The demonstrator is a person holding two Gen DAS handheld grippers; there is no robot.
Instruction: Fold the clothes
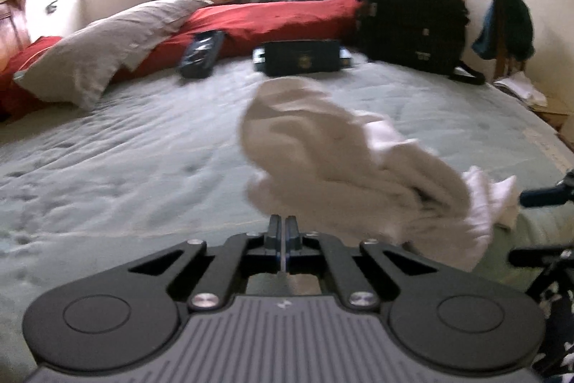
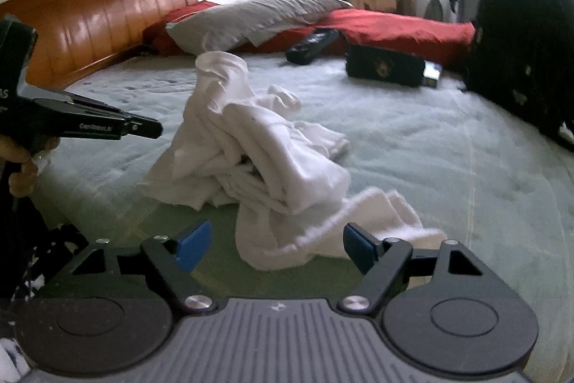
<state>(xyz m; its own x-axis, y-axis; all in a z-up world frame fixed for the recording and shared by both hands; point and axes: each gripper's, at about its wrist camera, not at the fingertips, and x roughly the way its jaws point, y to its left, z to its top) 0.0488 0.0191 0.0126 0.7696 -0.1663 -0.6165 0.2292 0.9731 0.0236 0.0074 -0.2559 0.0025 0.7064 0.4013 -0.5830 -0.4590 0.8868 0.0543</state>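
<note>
Closest to you, your left gripper (image 1: 286, 232) is sitting pinched fully together on nothing, just short of the crumpled white garment (image 2: 265, 146); your right gripper (image 2: 276, 244) is gaping wide, the nearest white fold lying between its blue pads but ungripped. I'm judging the risk here: you're grabbing a bunched layer and dragging the whole heap instead of one edge. Left to right, the wooden headboard (image 2: 89, 20), grey pillow (image 2: 251, 15), red bedding (image 2: 394, 27) and black backpack (image 2: 520, 42) are ringing the pale green bed (image 2: 448, 149).
</note>
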